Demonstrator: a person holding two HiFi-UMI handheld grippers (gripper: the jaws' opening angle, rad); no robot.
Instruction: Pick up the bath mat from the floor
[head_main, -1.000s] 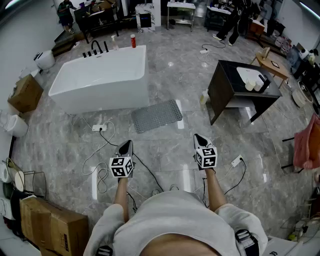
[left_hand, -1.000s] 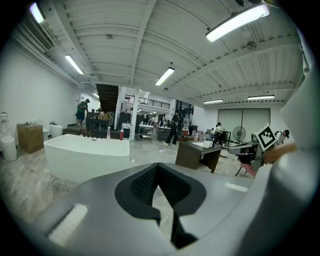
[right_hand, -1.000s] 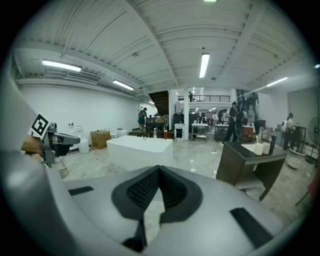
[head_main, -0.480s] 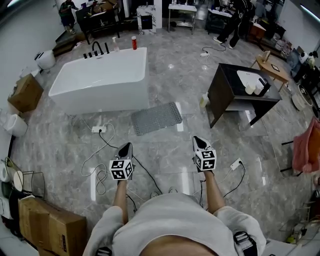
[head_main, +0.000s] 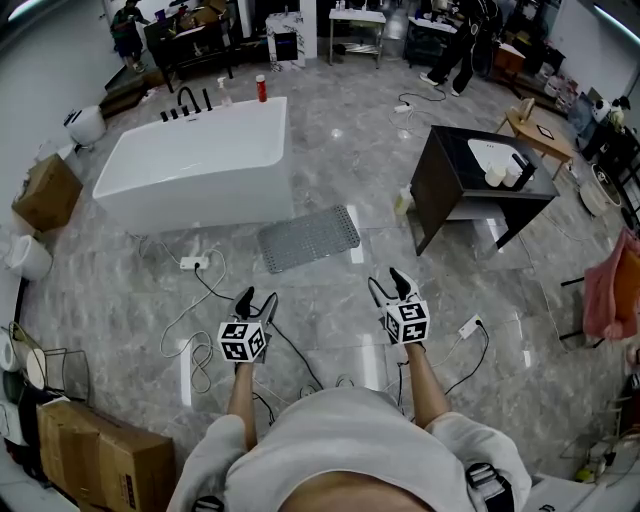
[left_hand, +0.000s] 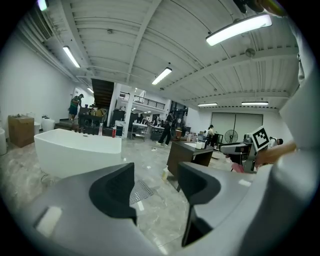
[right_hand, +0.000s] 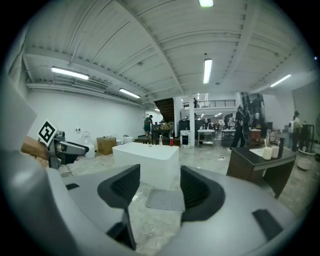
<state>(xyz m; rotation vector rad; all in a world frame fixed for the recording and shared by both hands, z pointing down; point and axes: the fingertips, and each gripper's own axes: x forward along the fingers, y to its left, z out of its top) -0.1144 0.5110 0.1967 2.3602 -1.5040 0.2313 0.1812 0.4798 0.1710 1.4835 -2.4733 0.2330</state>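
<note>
Over by the white rectangular freestanding bathtub, a white power strip with loose cables: easy to snag a foot stepping in. Next, left gripper, jaws just popped partway open, nothing between them. Ahead, grey perforated rubber bath mat, flat on the tile, well apart from both. Then right gripper, just opened too, empty. Might only pinch a floppy edge.

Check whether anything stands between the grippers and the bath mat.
Nothing upright: bare floor separates left gripper and right gripper from the bath mat; a black cable lies flat by the left one. Both jaws have just been opening, empty.
</note>
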